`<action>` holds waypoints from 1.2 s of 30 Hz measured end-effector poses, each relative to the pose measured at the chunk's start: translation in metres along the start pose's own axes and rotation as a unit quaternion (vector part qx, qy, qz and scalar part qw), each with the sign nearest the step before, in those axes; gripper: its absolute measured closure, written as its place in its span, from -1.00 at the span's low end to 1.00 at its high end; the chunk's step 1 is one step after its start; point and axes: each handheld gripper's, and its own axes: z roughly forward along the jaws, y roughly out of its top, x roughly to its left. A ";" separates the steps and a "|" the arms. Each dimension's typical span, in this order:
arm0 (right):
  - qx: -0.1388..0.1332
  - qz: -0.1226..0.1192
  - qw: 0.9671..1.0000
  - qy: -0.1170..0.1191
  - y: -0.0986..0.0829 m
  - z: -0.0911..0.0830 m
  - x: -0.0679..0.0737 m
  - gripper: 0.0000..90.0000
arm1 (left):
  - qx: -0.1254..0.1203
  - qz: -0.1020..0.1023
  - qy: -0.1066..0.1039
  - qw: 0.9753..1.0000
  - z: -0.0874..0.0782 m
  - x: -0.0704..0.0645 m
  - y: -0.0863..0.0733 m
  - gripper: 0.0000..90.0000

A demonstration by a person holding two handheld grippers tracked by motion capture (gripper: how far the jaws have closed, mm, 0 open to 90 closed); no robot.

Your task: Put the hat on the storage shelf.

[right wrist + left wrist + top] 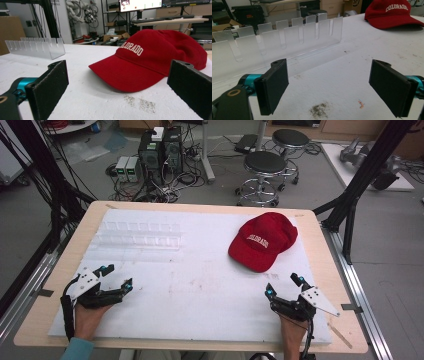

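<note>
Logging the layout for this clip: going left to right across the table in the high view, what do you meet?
Left gripper → clear slotted rack → red cap → right gripper. The cap's brim overlaps the right gripper's span a little, but the cap's middle lies further left.

On the worktop (320, 270) we see the cap (263, 240) at far right, the slotted rack (137, 234) at far left, well apart; stools (265, 167) stand behind.

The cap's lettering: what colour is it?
White, stitched on the red cap; clearest in the right gripper view.
</note>
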 end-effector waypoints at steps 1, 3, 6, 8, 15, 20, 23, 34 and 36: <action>-0.001 -0.001 1.000 0.000 0.000 0.000 0.000 -0.95 | 0.000 0.001 0.000 1.000 0.000 0.000 0.000 -0.64; 0.000 -0.003 1.000 0.002 0.000 0.001 -0.001 -0.95 | -0.002 0.001 0.000 1.000 0.000 0.000 0.000 -0.64; 0.000 -0.003 1.000 0.002 0.000 0.001 0.000 -0.95 | -0.005 0.004 0.001 1.000 -0.001 -0.001 0.000 -0.64; -0.002 -0.004 1.000 0.001 0.000 0.000 0.000 -0.95 | -0.005 0.005 0.002 1.000 -0.001 -0.001 0.000 -0.64; -0.002 0.002 1.000 0.004 0.000 0.000 -0.001 -0.95 | -0.001 0.002 0.004 1.000 0.000 -0.001 0.000 -0.64; 0.003 0.008 1.000 0.004 0.001 0.001 -0.003 -0.95 | 0.000 0.007 0.004 1.000 0.001 -0.002 0.000 -0.64; 0.021 0.029 0.999 0.007 0.003 0.004 -0.006 -0.95 | 0.002 0.004 0.005 1.000 0.001 -0.002 0.000 -0.64; 0.058 0.009 0.998 0.008 0.023 0.016 -0.020 -0.95 | 0.006 0.008 0.004 1.000 0.001 -0.002 0.001 -0.64; 0.061 0.003 0.998 0.011 0.031 0.019 -0.023 -0.95 | 0.006 0.008 0.004 1.000 0.001 -0.002 0.001 -0.64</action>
